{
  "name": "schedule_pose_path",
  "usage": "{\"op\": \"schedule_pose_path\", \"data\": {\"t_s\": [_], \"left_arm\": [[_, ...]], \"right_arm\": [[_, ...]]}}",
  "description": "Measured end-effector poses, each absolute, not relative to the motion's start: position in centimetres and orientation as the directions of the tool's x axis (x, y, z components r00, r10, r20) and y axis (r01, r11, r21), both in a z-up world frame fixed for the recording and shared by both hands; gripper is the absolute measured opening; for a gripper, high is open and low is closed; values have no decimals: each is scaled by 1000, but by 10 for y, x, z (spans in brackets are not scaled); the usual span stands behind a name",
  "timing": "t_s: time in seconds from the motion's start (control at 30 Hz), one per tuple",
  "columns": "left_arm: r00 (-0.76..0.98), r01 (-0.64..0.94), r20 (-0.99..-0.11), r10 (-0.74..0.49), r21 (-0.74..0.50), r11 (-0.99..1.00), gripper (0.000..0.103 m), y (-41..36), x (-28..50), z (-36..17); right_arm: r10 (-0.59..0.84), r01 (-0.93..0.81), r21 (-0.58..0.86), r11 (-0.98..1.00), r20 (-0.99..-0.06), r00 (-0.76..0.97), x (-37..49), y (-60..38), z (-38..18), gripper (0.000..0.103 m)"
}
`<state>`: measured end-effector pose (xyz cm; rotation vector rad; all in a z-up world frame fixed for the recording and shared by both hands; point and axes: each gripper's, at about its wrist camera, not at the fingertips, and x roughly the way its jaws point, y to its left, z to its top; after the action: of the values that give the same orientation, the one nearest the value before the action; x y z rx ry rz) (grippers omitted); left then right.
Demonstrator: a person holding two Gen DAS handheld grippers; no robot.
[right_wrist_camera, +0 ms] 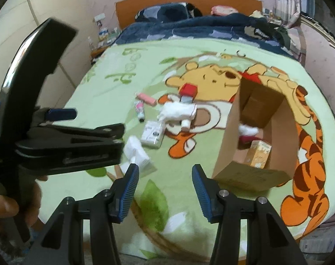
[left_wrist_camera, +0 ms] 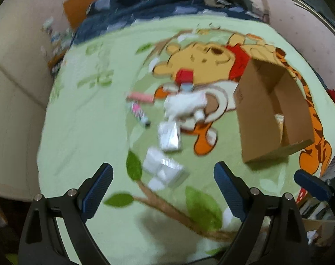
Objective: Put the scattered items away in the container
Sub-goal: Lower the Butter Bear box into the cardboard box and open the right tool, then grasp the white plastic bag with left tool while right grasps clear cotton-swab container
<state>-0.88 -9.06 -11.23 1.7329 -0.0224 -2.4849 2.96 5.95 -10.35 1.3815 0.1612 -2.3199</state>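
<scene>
Though the left view is blurred, I see my left gripper (left_wrist_camera: pixel 163 190) spread and empty, with what looks like a white tissue pack (left_wrist_camera: pixel 165 171) just ahead between its fingers; my right gripper (right_wrist_camera: pixel 165 185), also spread, faces the cardboard box (right_wrist_camera: pixel 224 145)

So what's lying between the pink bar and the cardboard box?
A crumpled white cloth with a small white bottle beside it on the green blanket, clearest in the right wrist view.
</scene>
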Motion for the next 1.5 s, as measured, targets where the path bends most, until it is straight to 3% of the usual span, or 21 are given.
{"op": "schedule_pose_path", "data": {"t_s": [0.47,0.6,1.0,1.2,1.23,1.27,1.37,1.4,1.5], "left_arm": [[-231,231,-958,-169,115,-966,94,-175,-17,-207],[-206,297,-972,-114,49,-954,94,-191,-23,-238],[-160,412,-986,40,-104,-905,94,-133,-58,-304],[-79,501,-997,16,-53,-864,93,-129,-64,-345],[-76,507,-997,14,-51,-861,88,-130,-62,-350],[-73,512,-997,12,-48,-857,70,-131,-60,-355],[-98,503,-995,31,-76,-861,43,-137,-54,-353],[-109,496,-993,40,-89,-863,36,-139,-52,-351],[-142,477,-988,67,-128,-870,30,-146,-46,-344]], "right_arm": [[-312,482,138,-865,-901,-302,-9,-3,-210,51],[-285,482,116,-868,-913,-293,-22,-11,-234,51],[-270,389,115,-914,-888,-371,-35,31,-216,51],[-266,421,116,-900,-909,-319,-38,31,-234,51],[-270,427,119,-896,-910,-315,-38,31,-236,51],[-274,433,121,-893,-910,-310,-38,30,-238,51],[-285,456,121,-882,-906,-311,-38,27,-242,51],[-287,461,121,-879,-907,-308,-38,25,-244,51],[-294,470,128,-873,-908,-299,-41,18,-251,51]]}}
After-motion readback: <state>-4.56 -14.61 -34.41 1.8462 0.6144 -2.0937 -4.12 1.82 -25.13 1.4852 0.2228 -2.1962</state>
